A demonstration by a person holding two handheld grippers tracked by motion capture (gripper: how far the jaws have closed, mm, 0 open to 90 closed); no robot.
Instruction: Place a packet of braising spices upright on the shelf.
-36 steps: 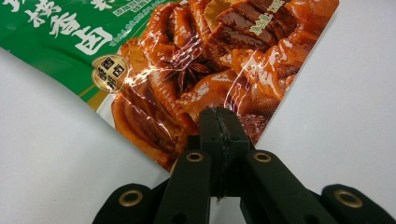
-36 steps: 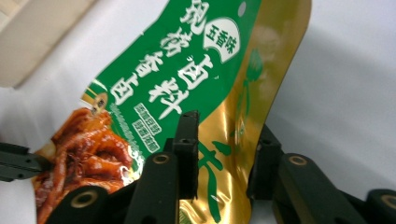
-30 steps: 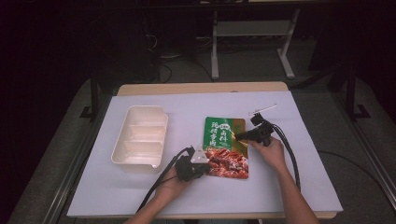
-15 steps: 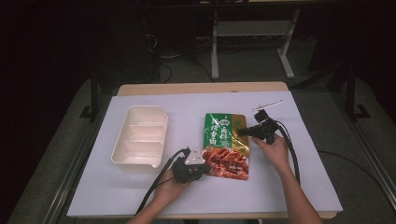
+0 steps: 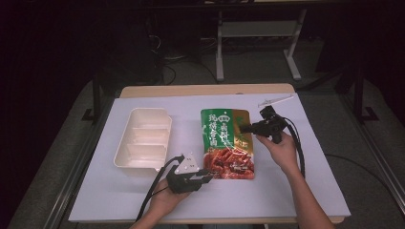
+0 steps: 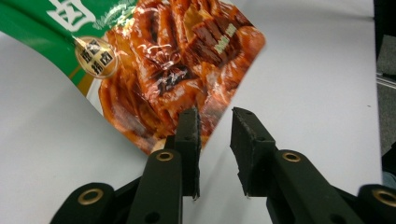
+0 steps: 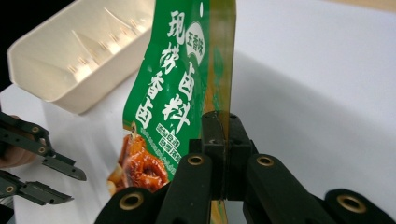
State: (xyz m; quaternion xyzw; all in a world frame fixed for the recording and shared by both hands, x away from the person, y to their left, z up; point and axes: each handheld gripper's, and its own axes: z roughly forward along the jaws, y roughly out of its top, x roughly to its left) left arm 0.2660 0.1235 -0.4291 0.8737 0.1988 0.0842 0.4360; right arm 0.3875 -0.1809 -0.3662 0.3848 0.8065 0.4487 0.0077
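A green and red food pouch (image 5: 224,143) lies in the middle of the white table, its right side lifted. My right gripper (image 5: 246,128) is shut on the pouch's gold right edge (image 7: 223,70), the jaws pinched together on the film (image 7: 224,122). My left gripper (image 5: 210,177) is at the pouch's bottom left corner. Its jaws (image 6: 215,116) have just been opening and now stand apart. The red printed corner (image 6: 168,84) reaches in beside the left pad without being pressed. The left gripper (image 7: 51,182) also appears open in the right gripper view.
A cream compartment tray (image 5: 143,138) sits empty to the left of the pouch, also seen as a tray (image 7: 79,51) in the right gripper view. A thin pale strip (image 5: 275,100) lies at the back right. A metal stand (image 5: 258,33) rises behind the table.
The left gripper's jaws have opened off the pouch's bottom corner and drawn back slightly. The right gripper has risen with the pouch's right edge, tilting the pouch up.
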